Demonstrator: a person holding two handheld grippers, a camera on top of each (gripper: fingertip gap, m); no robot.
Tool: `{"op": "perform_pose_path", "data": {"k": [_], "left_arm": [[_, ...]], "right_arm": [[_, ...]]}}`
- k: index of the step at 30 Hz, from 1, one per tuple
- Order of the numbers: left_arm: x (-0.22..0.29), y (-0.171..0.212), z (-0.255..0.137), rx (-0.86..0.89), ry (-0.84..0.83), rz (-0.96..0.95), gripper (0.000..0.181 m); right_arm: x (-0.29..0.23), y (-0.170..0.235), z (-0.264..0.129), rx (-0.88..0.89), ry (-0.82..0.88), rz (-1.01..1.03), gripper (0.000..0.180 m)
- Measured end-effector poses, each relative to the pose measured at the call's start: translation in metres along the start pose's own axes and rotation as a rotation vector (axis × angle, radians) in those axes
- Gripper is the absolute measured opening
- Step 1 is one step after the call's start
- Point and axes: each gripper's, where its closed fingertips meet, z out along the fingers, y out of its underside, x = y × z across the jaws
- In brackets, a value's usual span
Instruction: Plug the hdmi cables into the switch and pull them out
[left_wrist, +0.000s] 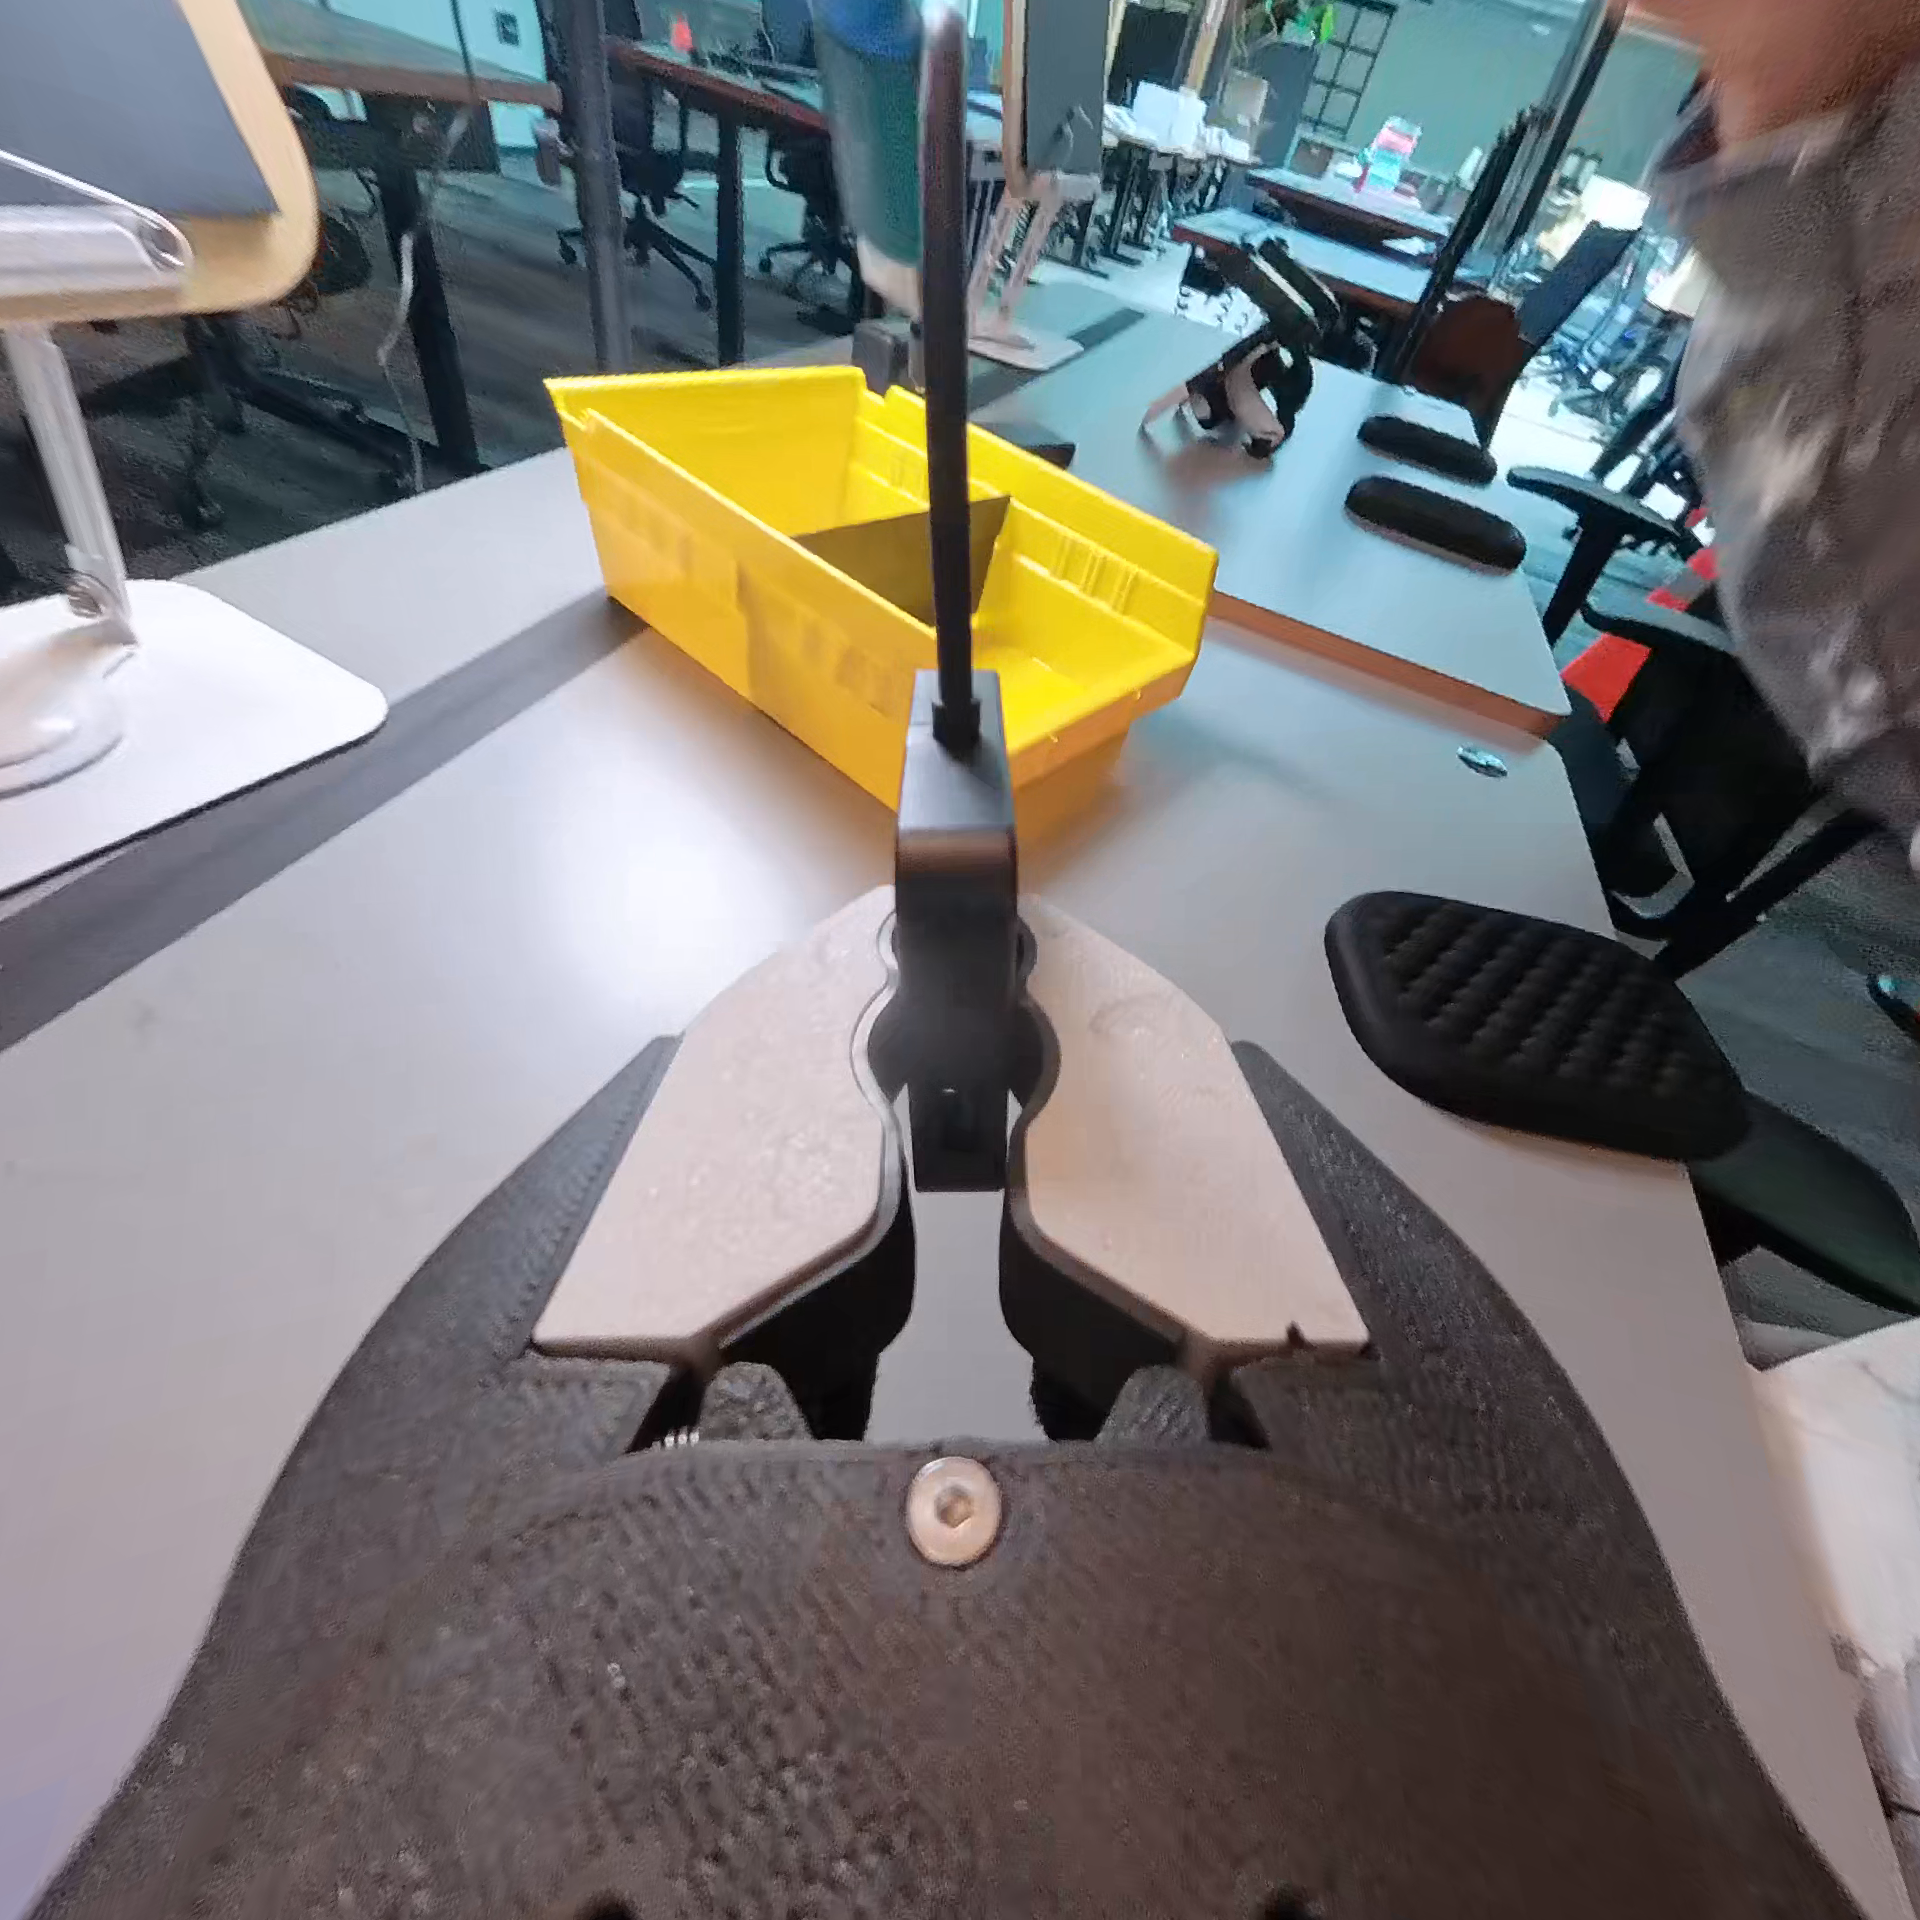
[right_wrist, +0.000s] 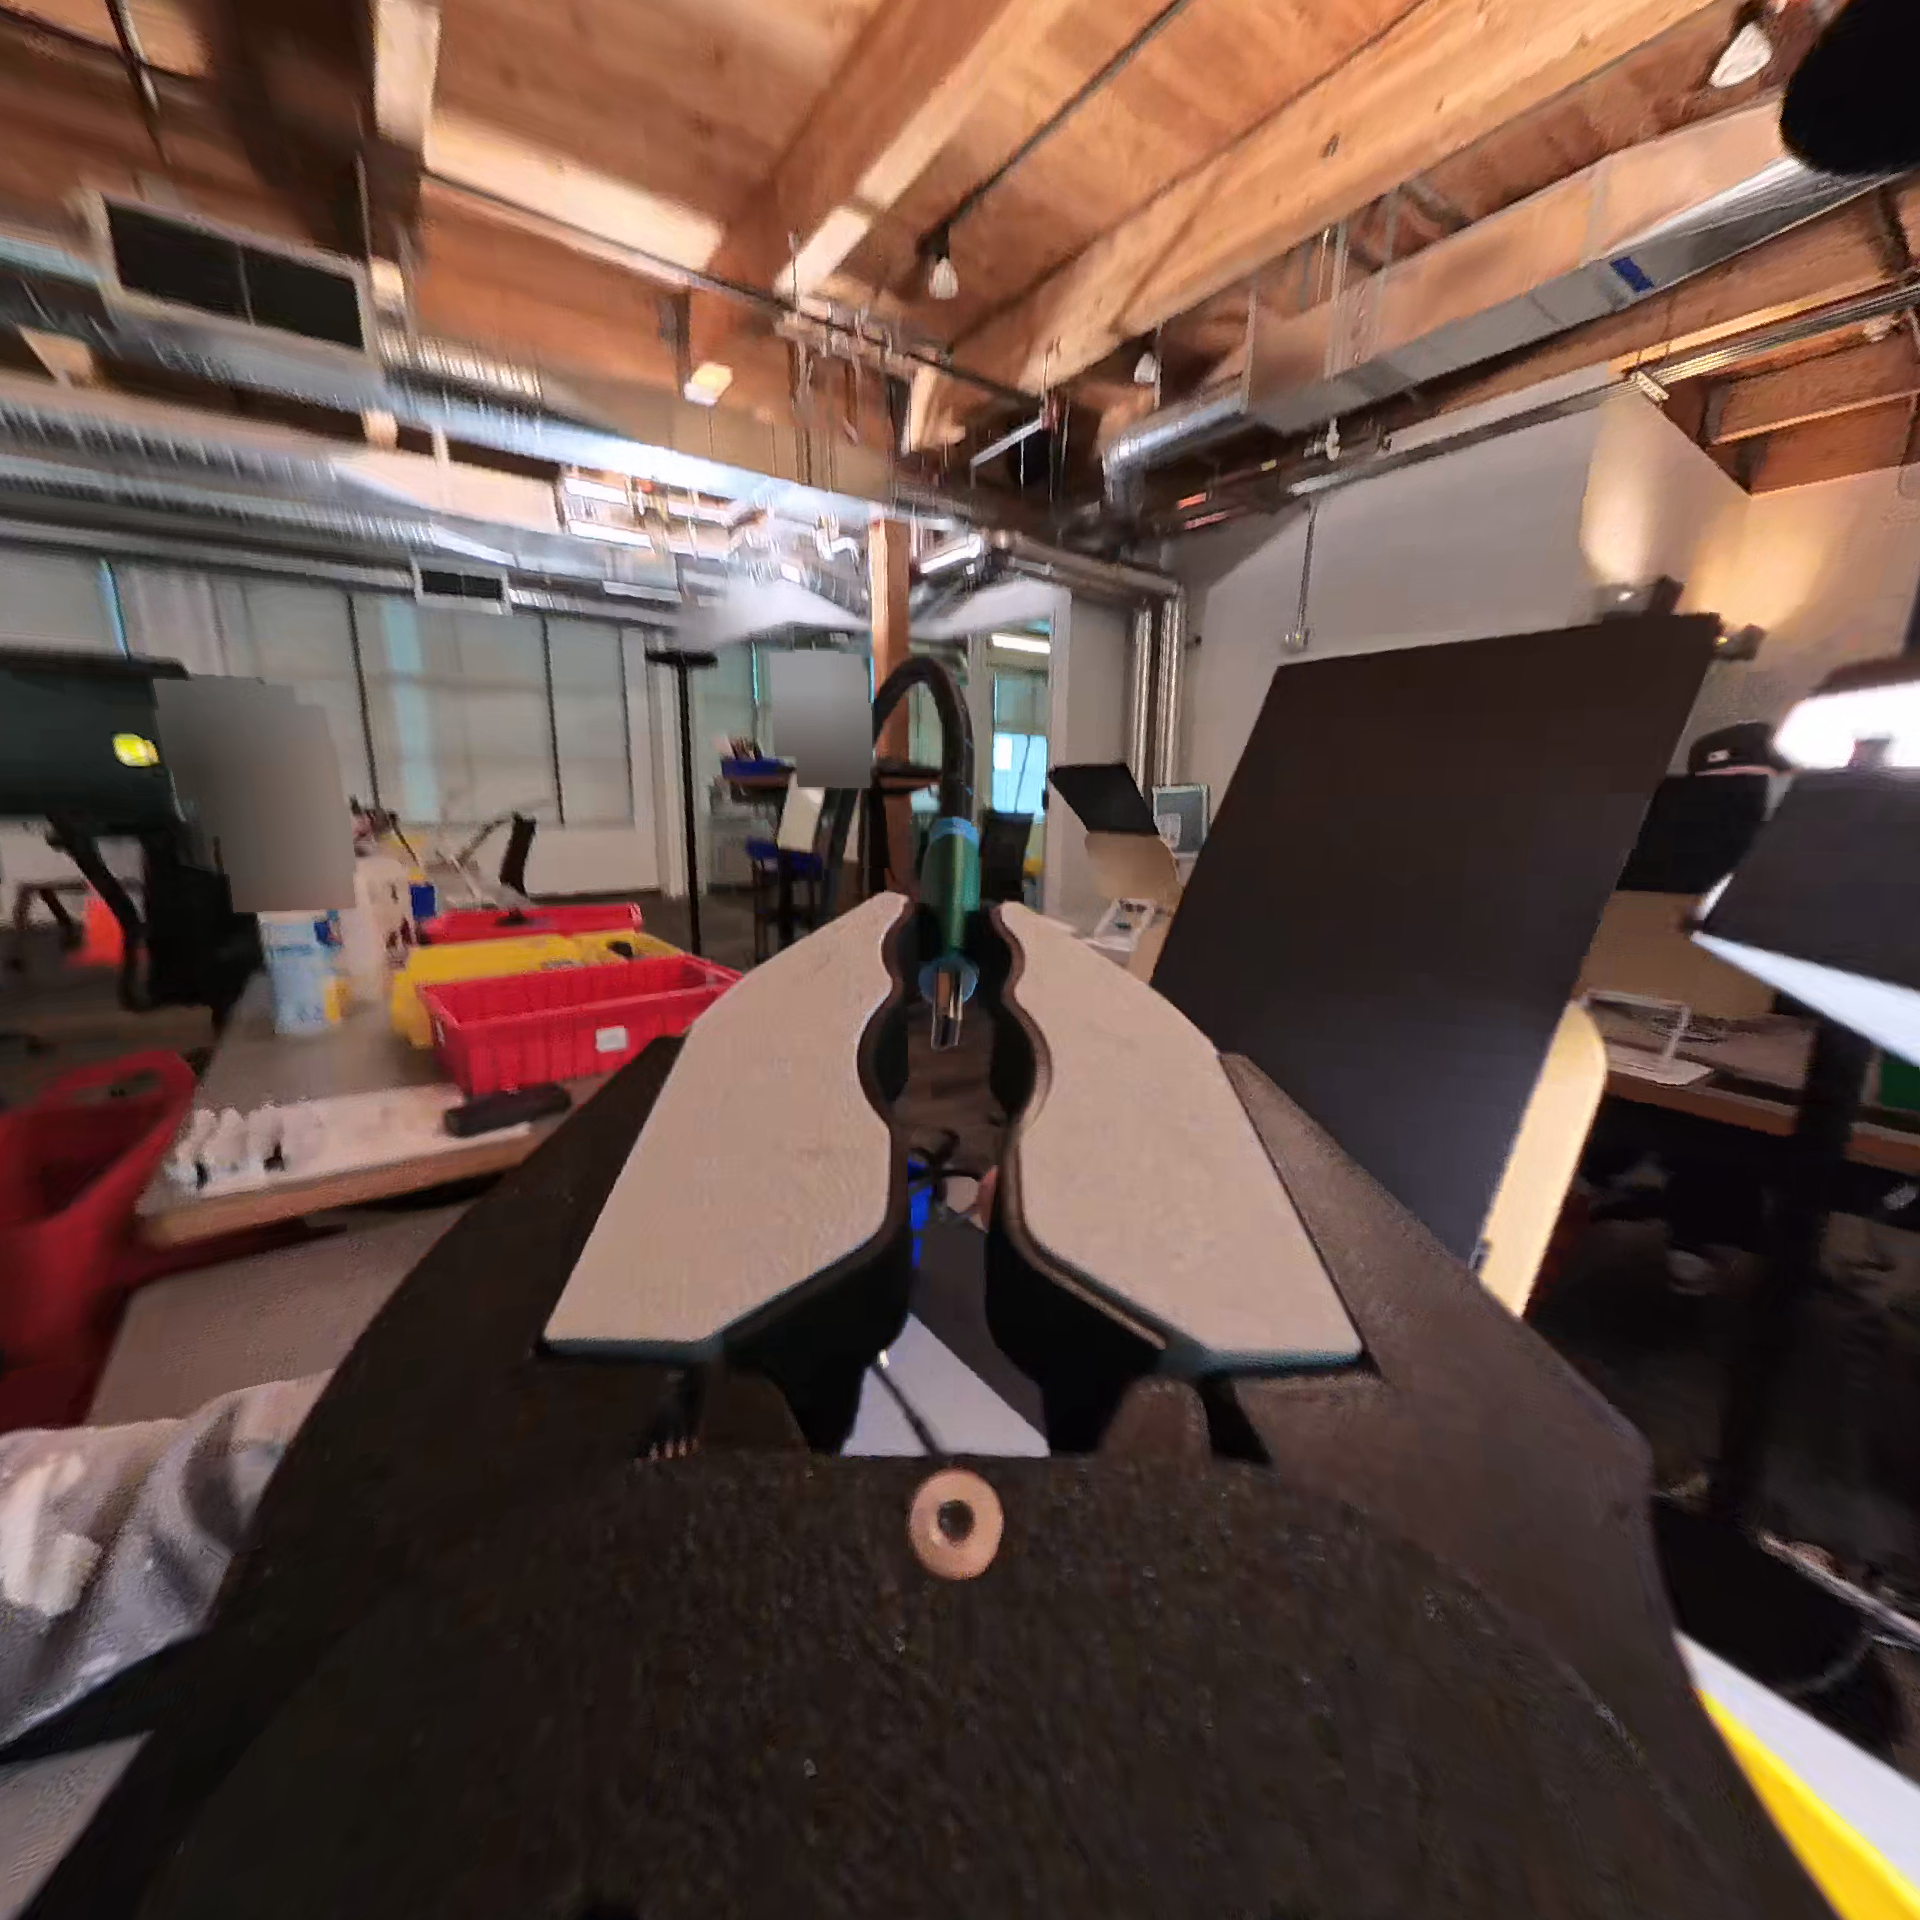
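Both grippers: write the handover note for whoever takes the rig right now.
Left gripper: shut on the black HDMI switch, held above the grey desk; its black cable runs up, in front of the yellow bin.
Right gripper: shut on the green HDMI plug, metal tip showing, raised in the air.
Done: both parts picked up.
Left: plug not in the switch; whether it was plugged before cannot be told.

No writing could be read in either view. The small white label (right_wrist: 610, 1038) on the near wall of the red plastic bin (right_wrist: 551, 1023) at the left, and the print on the white canister (right_wrist: 299, 971) beside it, were too blurred to make out.
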Motion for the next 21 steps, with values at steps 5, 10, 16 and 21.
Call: {"op": "perform_pose_path", "data": {"k": [5,10,16,21], "left_arm": [[0.006,0.012,0.012,-0.032,0.033,-0.006,0.015],[-0.001,0.002,0.000,0.026,0.021,-0.028,0.015],[-0.003,-0.010,-0.010,0.083,0.022,-0.040,0.015],[-0.004,-0.015,-0.015,0.108,0.020,-0.037,0.015]], "right_arm": [[0.015,-0.044,0.031,-0.109,0.053,-0.114,0.010],[0.040,-0.040,0.005,-0.084,0.145,-0.090,0.010],[0.086,0.024,-0.051,0.003,0.285,0.040,0.010],[0.119,0.084,-0.099,0.075,0.390,0.191,0.010]]}}
